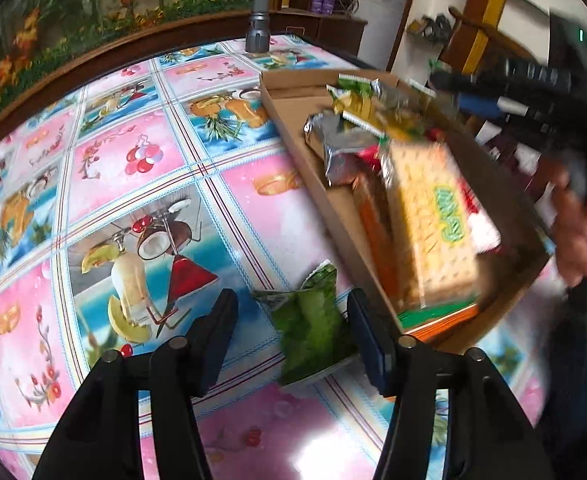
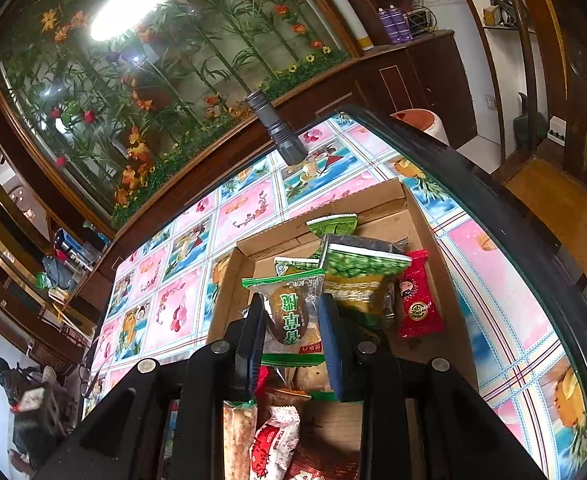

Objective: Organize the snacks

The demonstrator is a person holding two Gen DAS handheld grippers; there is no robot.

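Green snack packet [image 1: 307,320]: lies flat on the patterned tablecloth [image 1: 133,208], between the two fingers of the left tongs [image 1: 293,320], nearer the right-hand finger; no pad appears to press on it.
Left tongs: jaws stand partly open, holding nothing, pointed steeply down at the packet.
Clear-wrapped pastry packet [image 2: 291,316]: pinched between the pads of the right tongs [image 2: 291,334], hanging over the cardboard box [image 2: 377,200].
Right tongs: closed narrow on that packet, above the box's near end.
Step in hand: I judge two moves run together, the left reaching for the last loose snack on the table, the right about to set its packet among the others.
Next move, left: lower until both pads flank the packet's middle, close, then lift and carry it over the box wall just to the right.
Next move, right: find a free gap on the box floor and let go.
Box contents ahead of right tongs: green pea bag [image 2: 363,264], red sweet packet [image 2: 417,304]; beneath them a white and red wrapper [image 2: 273,440].
In left view: cracker pack [image 1: 433,224] fills the box's near part.
In the way: the box wall close beside the left tongs' right finger; crowded packets leave little floor.
Farther off: grey flashlight [image 1: 258,16] upright at the table's far edge, well clear.
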